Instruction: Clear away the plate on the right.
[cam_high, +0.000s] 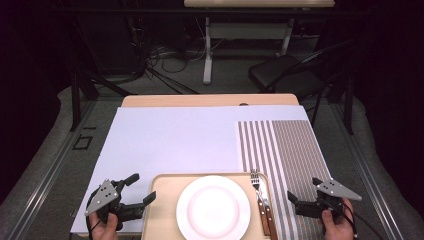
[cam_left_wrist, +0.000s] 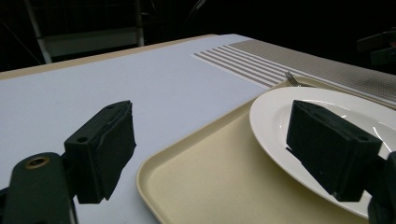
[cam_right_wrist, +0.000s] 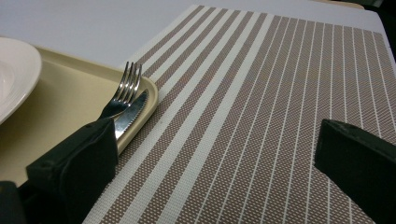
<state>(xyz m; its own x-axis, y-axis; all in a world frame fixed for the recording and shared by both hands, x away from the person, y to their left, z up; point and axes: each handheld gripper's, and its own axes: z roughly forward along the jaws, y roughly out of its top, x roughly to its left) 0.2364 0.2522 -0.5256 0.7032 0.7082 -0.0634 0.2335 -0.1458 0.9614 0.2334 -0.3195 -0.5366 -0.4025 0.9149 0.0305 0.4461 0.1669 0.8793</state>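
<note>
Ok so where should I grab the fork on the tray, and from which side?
Probably by its wooden handle: the fork lies flat along the tray's right edge, tines pointing away, tight against the knife. The open right gripper is nearest, so come from the right, above the placemat, jaws across the handle.

The tray is the landmark: beyond its far edge the white sheet lies bare to the far side of the table, an open run for either gripper. On the tray, the plate takes the middle, and the fork and knife crowd its right rim, leaving a bare strip at its left. Right of the tray the striped placemat is flat and unoccupied; the left gripper sits at the tray's left rim, the right gripper just right of it over the placemat, both with jaws spread.
</note>
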